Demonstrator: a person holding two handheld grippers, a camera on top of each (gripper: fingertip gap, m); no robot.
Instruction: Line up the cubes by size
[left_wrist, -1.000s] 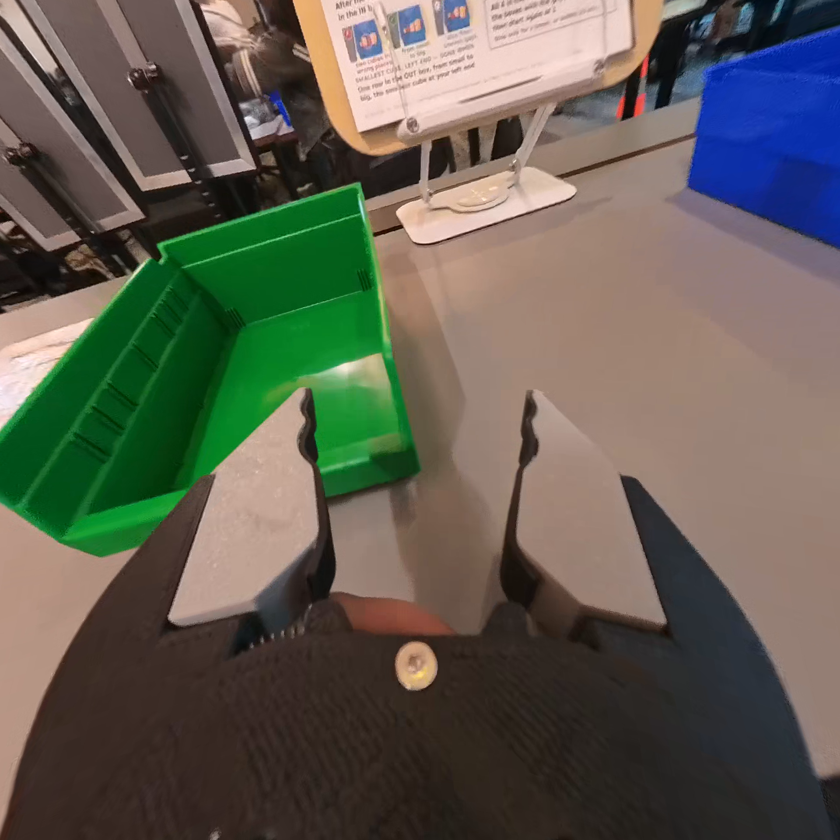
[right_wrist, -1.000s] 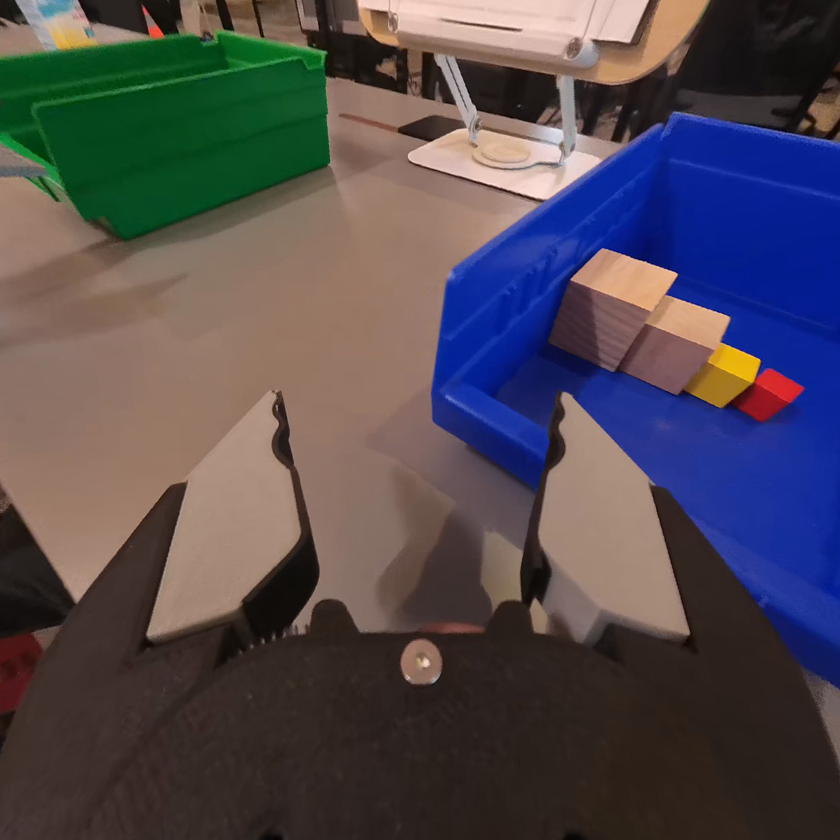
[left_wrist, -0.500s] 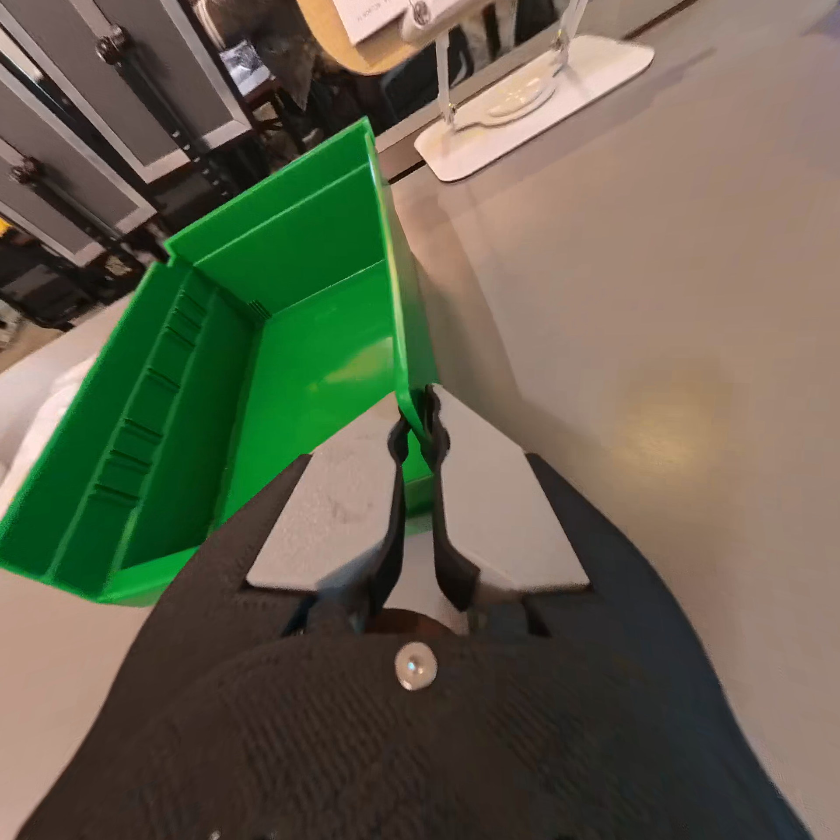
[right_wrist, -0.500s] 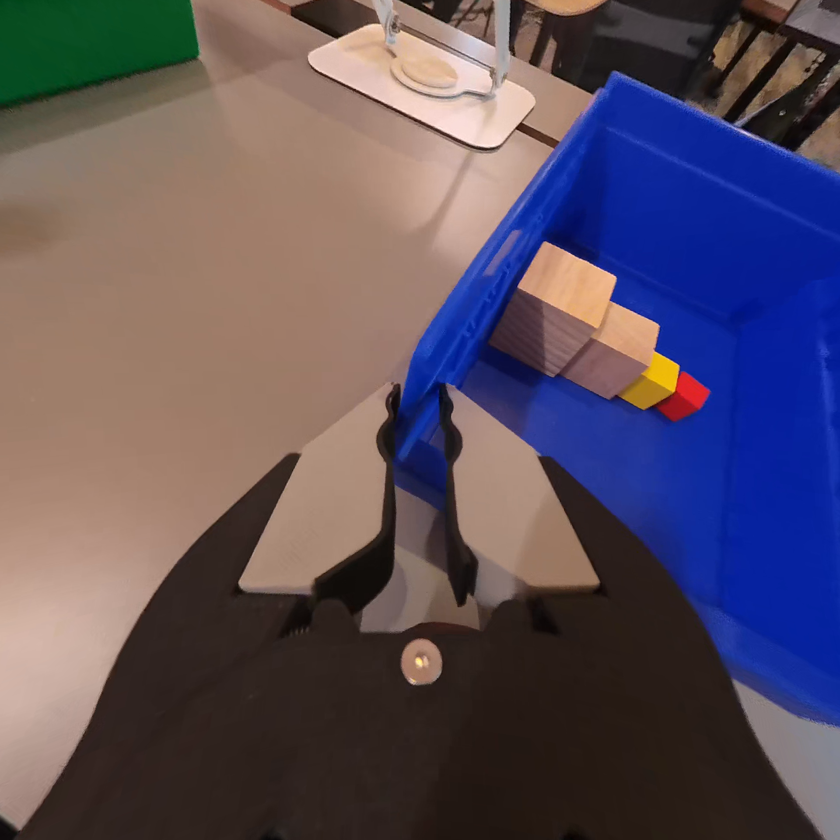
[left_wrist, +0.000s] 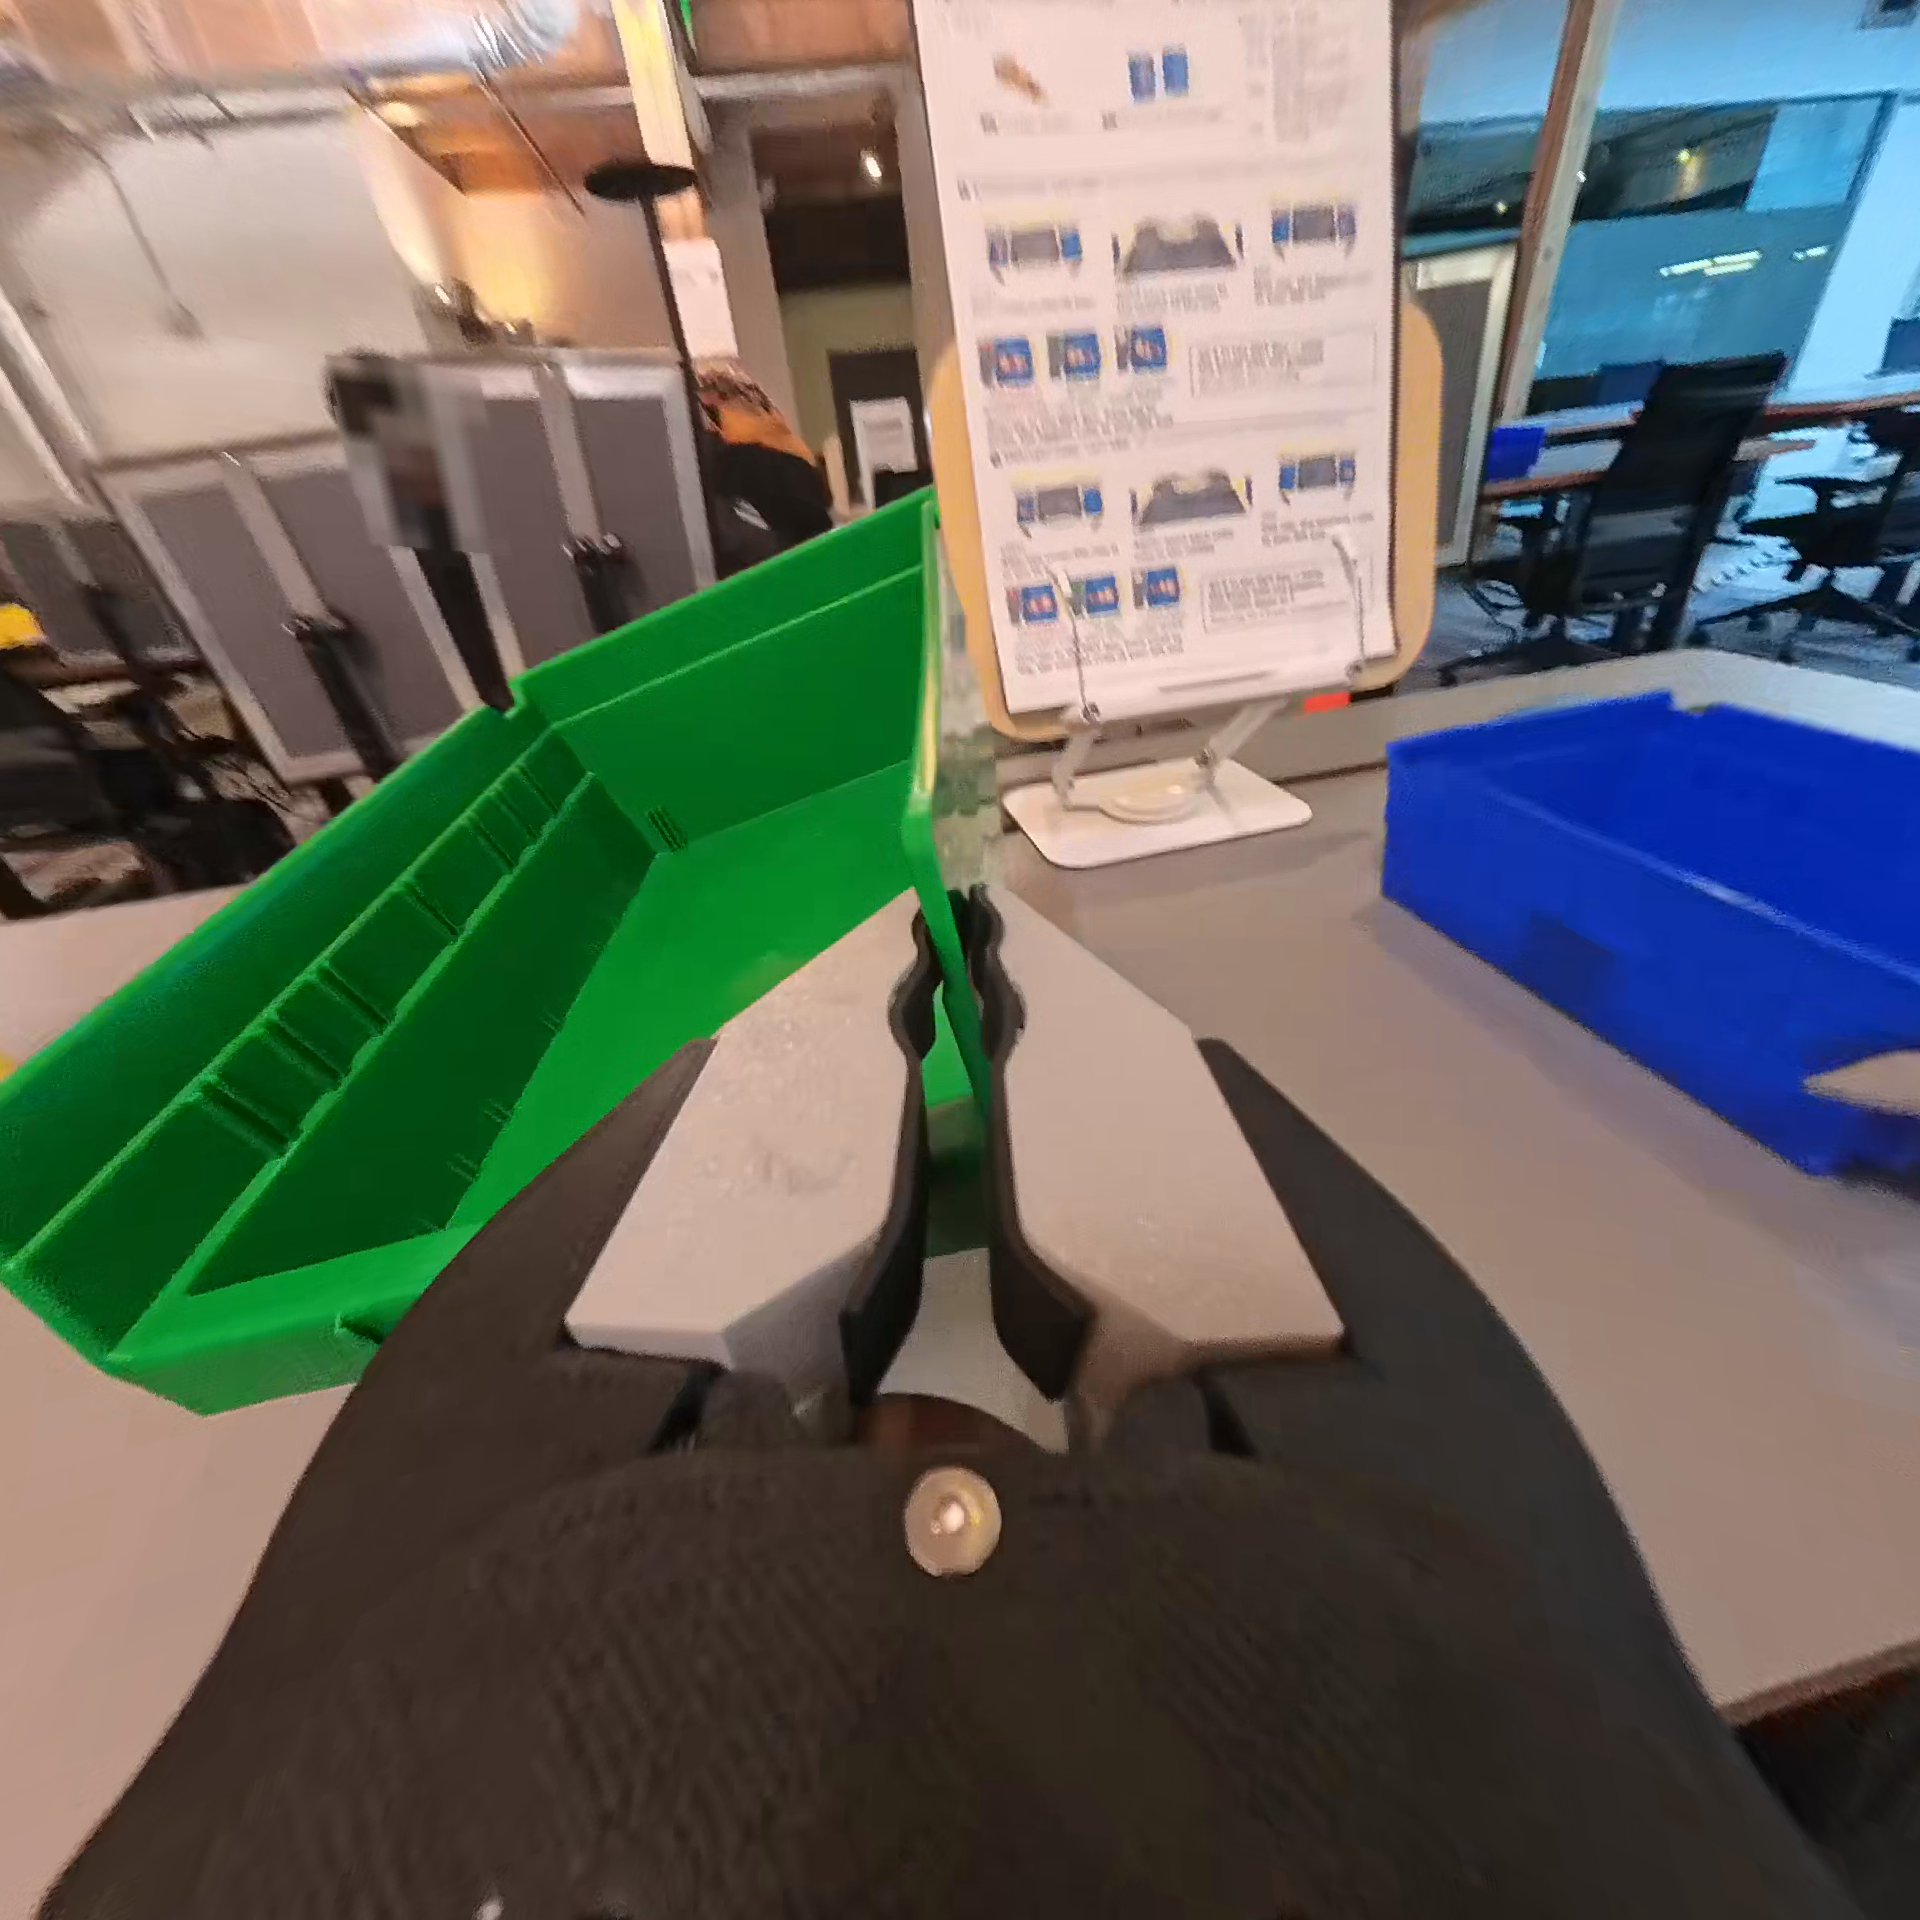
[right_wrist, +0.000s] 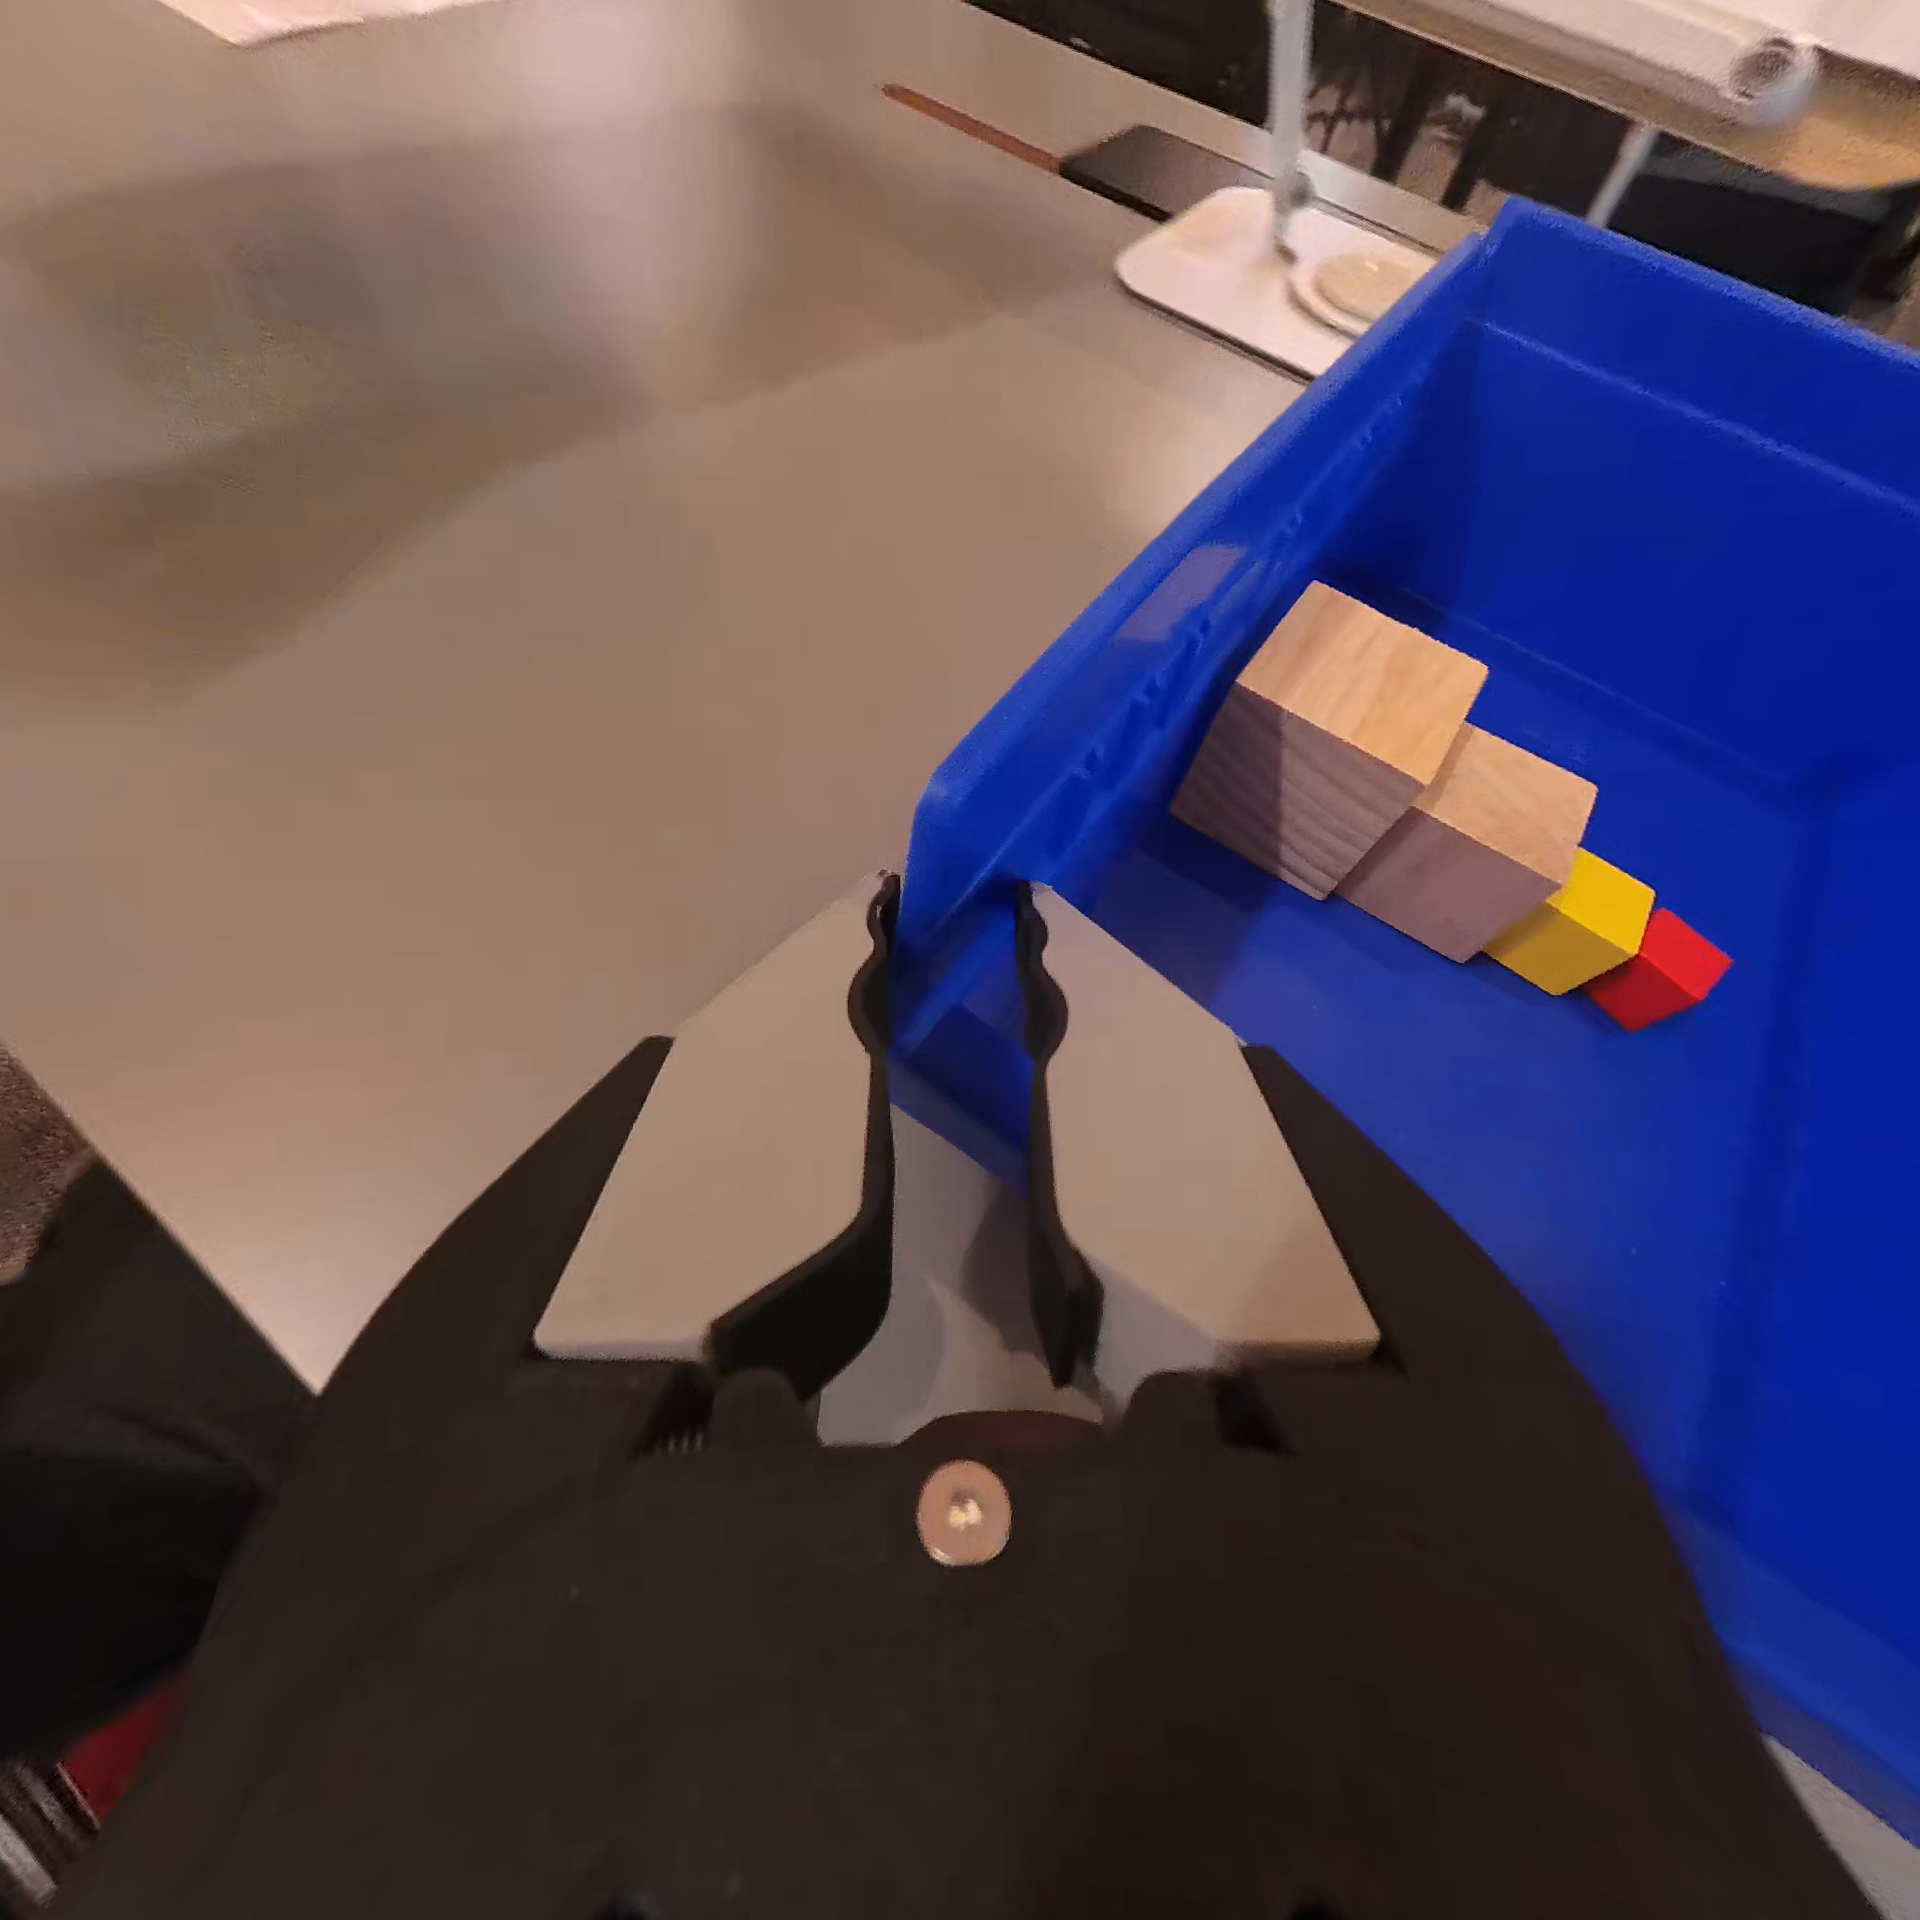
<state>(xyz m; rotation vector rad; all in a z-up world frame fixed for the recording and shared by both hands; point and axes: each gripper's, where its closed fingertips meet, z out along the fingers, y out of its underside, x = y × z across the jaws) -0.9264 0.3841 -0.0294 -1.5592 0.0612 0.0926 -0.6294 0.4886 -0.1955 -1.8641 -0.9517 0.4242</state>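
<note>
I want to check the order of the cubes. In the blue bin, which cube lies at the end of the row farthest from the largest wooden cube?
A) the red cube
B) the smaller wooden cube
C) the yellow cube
A: in the blue bin, the row runs from the largest wooden cube through the smaller wooden cube and the yellow cube to the red cube.

The blue bin (right_wrist: 1143, 717) runs off the right edge, and the instruction sheet (left_wrist: 1164, 353) is blurred.
</note>
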